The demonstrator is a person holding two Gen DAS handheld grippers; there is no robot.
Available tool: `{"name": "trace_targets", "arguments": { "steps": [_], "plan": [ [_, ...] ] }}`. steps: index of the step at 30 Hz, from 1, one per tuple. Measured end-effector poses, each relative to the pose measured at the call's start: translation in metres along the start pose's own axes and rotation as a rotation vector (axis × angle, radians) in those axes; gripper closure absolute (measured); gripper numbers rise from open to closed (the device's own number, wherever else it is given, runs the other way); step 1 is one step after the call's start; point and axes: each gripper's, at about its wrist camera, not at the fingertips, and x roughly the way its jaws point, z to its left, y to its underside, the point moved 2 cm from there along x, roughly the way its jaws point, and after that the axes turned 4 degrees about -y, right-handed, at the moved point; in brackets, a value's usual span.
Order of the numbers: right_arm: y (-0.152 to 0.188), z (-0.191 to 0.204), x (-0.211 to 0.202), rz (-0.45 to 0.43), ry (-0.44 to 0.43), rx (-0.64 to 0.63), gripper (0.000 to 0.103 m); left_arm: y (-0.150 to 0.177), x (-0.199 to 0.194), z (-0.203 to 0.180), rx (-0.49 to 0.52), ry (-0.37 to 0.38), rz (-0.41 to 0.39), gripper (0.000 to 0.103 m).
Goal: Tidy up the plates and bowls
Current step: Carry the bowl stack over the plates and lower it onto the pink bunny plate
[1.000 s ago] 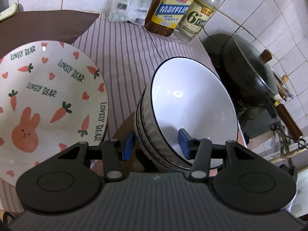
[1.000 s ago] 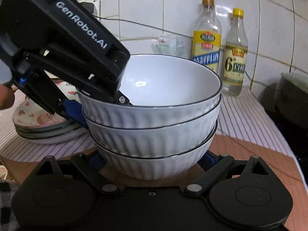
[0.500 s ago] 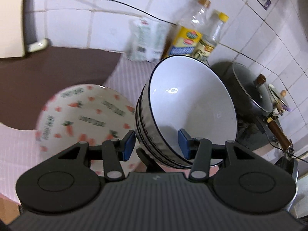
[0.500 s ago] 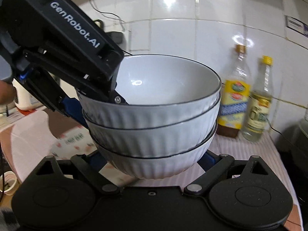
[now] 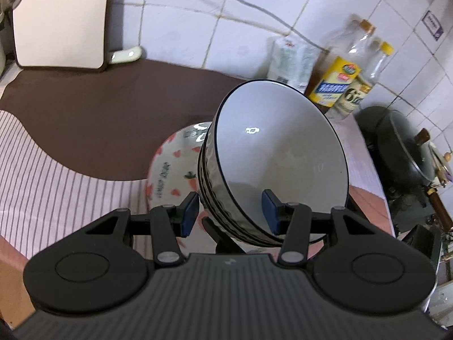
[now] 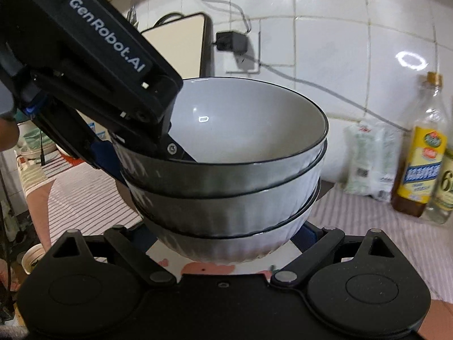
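Stack of three white bowls (image 6: 226, 175), dark-rimmed, ribbed outside, nested one in another. The stack is up off the surface (image 5: 70, 170), with both tools on it.

Left tool (image 5: 230, 212): jaws partly open and straddling the near wall of the stack, one blue pad (image 5: 189, 212) outside the bowls, the other inside the top bowl. The left pad shows a gap to the bowl wall; whether the inner pad presses cannot be told from this view. In the right wrist view the left tool (image 6: 158, 153) comes in from upper left, its finger hooked over the rim of the top bowl.

Right tool (image 6: 223, 243): jaws spread wide, one finger at either side of the bottom bowl at its lower flank. Fingertips mostly hidden behind the bowl; contact looks close but firm grip cannot be confirmed.

Carrot-and-heart plate (image 5: 170, 175) lies on the surface directly below and behind the stack, partly hidden by it.

Surface wears a pink striped cloth (image 5: 56, 175) and a brown mat (image 5: 113, 119). Against the tiled wall: a yellow-label bottle (image 6: 421, 164), a clear bottle (image 5: 359, 90) beside it, a plastic bag (image 6: 368, 161). A dark lidded wok (image 5: 402, 147) sits at right. A cutting board (image 5: 59, 19) leans upright at far left.
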Motion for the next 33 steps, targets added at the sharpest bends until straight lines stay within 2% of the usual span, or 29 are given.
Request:
{"name": "trace_targets", "arguments": {
  "steps": [12,28,33],
  "plan": [
    [0.022,0.0,0.025,0.068,0.027,0.032,0.006,0.006,0.043,0.008,0.018,-0.001,0.051,0.056],
    [0.024,-0.003,0.037,0.096,0.036,0.028,0.006,0.001,0.056,0.015,0.023,0.008,0.076,0.057],
    [0.026,-0.002,0.034,0.095,0.035,0.054,0.006,0.004,0.056,0.01,0.024,-0.012,0.054,0.056]
  ]
}}
